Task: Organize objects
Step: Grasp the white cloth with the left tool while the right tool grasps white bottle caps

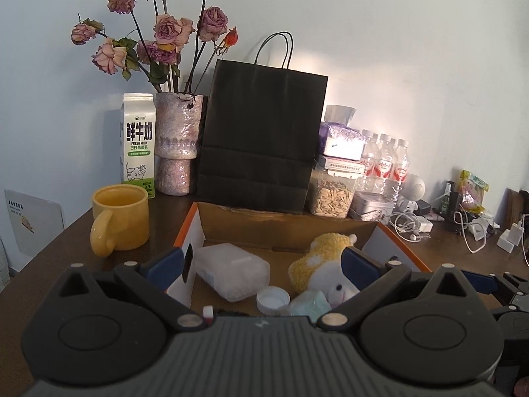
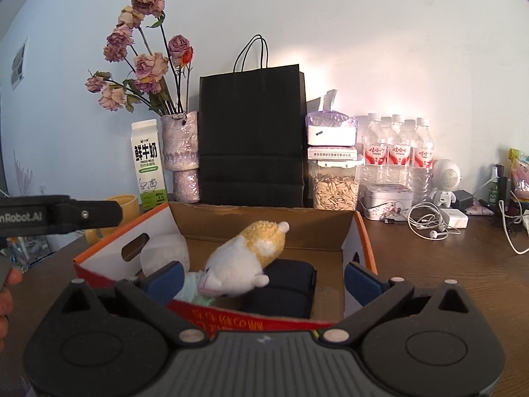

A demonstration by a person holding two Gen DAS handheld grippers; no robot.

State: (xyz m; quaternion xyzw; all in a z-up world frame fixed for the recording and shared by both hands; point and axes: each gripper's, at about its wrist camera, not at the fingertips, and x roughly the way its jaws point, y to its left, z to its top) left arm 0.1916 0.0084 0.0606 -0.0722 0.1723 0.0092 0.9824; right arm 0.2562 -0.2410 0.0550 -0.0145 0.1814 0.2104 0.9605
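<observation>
the task looks well advanced, as i judge it: the cardboard box [image 2: 358,241] with orange edges already holds several things, and both grippers hover empty over its near side. the left gripper [image 1: 264,263] has its fingers wide apart with nothing between them, and the right gripper [image 2: 264,276] is also spread apart and holds nothing. inside the box the plush toy [image 2: 246,258], white with a yellow knitted back, lies on its side and leans on a dark pouch [image 2: 287,289] that sits at the right part of the box floor. a pale translucent pack [image 1: 233,271] lies at the left side of the box, near the wall that has a handle hole. a white bottle cap [image 1: 272,299] and a light green soft item [image 1: 310,304] lie at the near edge, just beside the toy. what is left is not sure. the yellow mug [image 1: 119,220] stands on the bench [image 1: 56,251] outside the box, just beside its left wall, and it may be the next thing to put in, but the pictures do not tell this. the milk carton [image 1: 138,142], the black paper bag [image 1: 261,139] and the tangled earphones [image 2: 426,223] stay behind the box and to its right, and i cannot tell if they belong to the task. the toy looks soft and light, so it should squeeze easily under the fingers.
</observation>
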